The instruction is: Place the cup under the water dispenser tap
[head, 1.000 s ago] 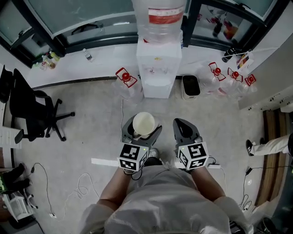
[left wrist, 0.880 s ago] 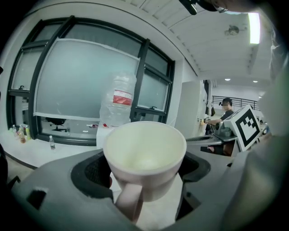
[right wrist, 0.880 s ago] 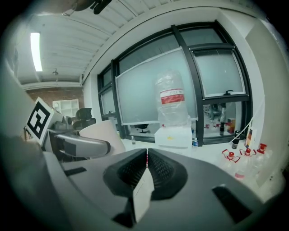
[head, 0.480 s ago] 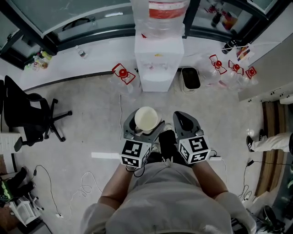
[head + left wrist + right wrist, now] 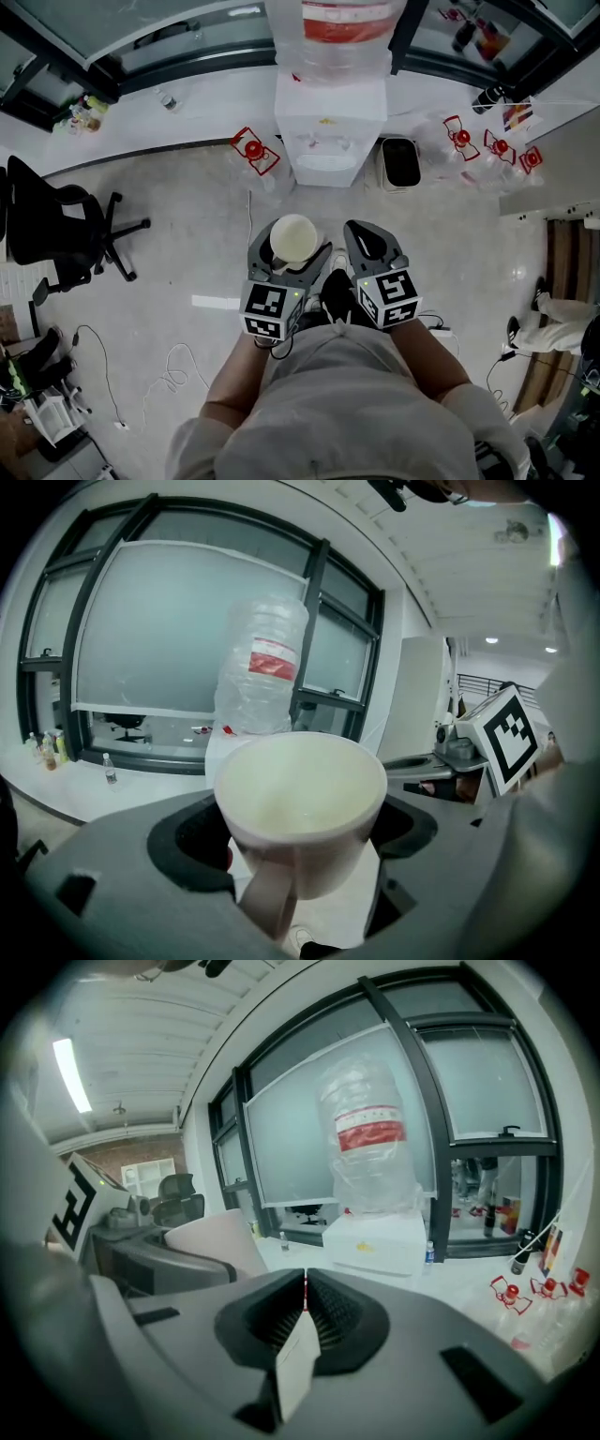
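At the far left a black chair (image 5: 58, 230) stands on the floor (image 5: 178, 216). Next comes a clear jug (image 5: 253, 157) with a red cap, just left of the dispenser (image 5: 330, 127). The left claw (image 5: 292, 255) grips the cup (image 5: 293, 238) by its sides, jaws spread wide around it. The cup is upright, mouth up and empty (its handle faces back toward the claw's own camera). It hangs in the air above the floor, well apart from the dispenser. The dispenser, white with a big clear bottle (image 5: 337, 33) on top, stands by the window straight ahead of the cup. The right claw (image 5: 371, 246) is just beside the left one, jaws closed together and holding nothing. Right of the dispenser sits a dark bin (image 5: 401, 162), then more red-capped jugs (image 5: 497, 150).
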A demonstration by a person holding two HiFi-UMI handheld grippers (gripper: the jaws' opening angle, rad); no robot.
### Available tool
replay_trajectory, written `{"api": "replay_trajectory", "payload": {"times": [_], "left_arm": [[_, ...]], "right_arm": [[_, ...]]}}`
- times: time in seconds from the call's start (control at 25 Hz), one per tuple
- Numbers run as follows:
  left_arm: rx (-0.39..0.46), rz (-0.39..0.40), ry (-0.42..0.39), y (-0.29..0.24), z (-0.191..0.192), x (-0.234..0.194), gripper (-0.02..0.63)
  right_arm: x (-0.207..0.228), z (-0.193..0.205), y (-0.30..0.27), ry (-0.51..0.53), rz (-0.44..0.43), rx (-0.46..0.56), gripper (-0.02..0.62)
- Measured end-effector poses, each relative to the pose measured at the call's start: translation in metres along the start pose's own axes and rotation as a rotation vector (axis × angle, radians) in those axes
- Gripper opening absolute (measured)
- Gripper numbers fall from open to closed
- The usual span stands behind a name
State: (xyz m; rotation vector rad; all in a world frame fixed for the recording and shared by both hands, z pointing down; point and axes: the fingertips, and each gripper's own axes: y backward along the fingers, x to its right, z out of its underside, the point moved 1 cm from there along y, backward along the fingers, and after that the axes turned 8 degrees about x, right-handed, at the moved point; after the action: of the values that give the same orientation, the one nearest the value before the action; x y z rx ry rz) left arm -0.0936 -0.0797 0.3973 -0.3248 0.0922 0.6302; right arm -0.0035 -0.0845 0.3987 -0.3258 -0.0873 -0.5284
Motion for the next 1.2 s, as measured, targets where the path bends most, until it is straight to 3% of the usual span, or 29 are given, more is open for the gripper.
{"api": "replay_trajectory", "payload": {"times": [0.2, 0.4, 0.6, 1.04, 1.2], "left_arm": [[-0.029, -0.033, 0.004, -0.039, -0.002, -0.015, 0.414], [-0.037, -0.041, 0.011, -0.076, 0.005, -0.024, 0.414], [-0.039, -0.041, 0.029, -0.098, 0.02, -0.029, 0.414], [-0.076, -0.106, 0.022, -0.14, 0.098, -0.094, 0.414], [-0.085, -0.084, -0.044, -0.162, 0.132, -0.112, 0.414]], "right_arm": [[0.028, 0.006, -0.028, 0.003, -0.054, -0.044, 0.029], [0.063, 0.018, -0.049, -0.016, -0.057, -0.076, 0.029], [0.073, 0.033, -0.066, 0.004, -0.121, -0.09, 0.029], [0.095, 0.1, -0.129, -0.051, -0.042, -0.179, 0.029], [0.103, 0.129, -0.152, -0.045, 0.0, -0.164, 0.029]]}}
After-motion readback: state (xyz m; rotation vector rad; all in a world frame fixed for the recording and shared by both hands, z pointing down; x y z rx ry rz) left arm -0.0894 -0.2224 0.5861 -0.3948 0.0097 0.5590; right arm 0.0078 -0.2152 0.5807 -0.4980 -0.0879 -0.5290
